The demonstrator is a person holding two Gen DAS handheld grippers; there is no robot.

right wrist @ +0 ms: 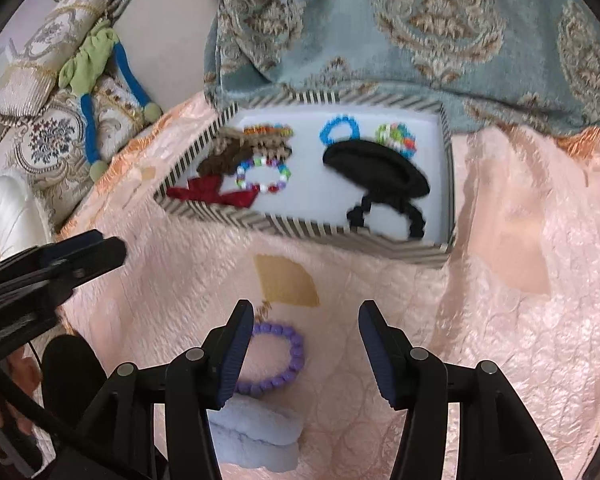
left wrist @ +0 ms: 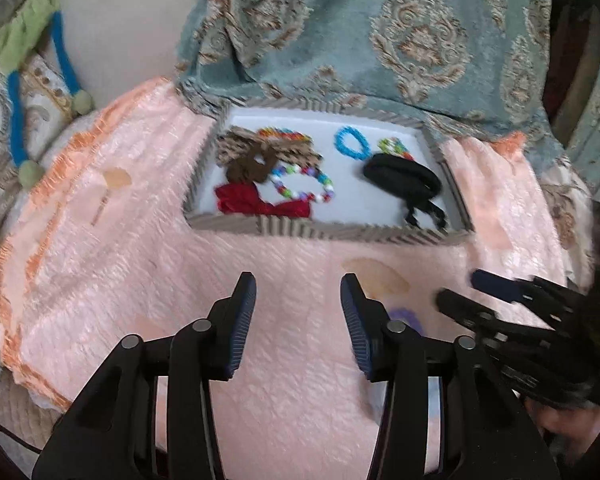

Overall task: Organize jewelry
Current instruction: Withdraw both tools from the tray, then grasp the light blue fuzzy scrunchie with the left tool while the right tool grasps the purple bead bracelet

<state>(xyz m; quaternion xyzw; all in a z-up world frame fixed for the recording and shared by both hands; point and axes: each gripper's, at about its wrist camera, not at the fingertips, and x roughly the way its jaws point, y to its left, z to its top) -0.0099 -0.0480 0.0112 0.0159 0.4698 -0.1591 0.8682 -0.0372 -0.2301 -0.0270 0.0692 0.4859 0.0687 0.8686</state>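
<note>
- Left wrist view: the left claw (left wrist: 298, 292) hangs over the peach quilted blanket (left wrist: 140, 216) with its jaws spread and nothing between them.
- Ahead of it sits a striped box (left wrist: 228, 224) with a white floor, holding a multicoloured bead bracelet (left wrist: 304, 184), a blue bead bracelet (left wrist: 352, 142), a red bow (left wrist: 260, 204), a brown scrunchie (left wrist: 252, 164) and black hair ties (left wrist: 400, 178).
- Right wrist view: the right claw (right wrist: 306, 320) is also spread, empty, above the blanket.
- A purple bead bracelet (right wrist: 288, 356) lies on the blanket just beside its left finger, partly hidden by it; whether they touch I cannot tell.
- A pale blue fluffy scrunchie (right wrist: 256, 436) lies just below the bracelet, outside the box.
- Teal patterned fabric (right wrist: 380, 40) rises behind the box.
</note>
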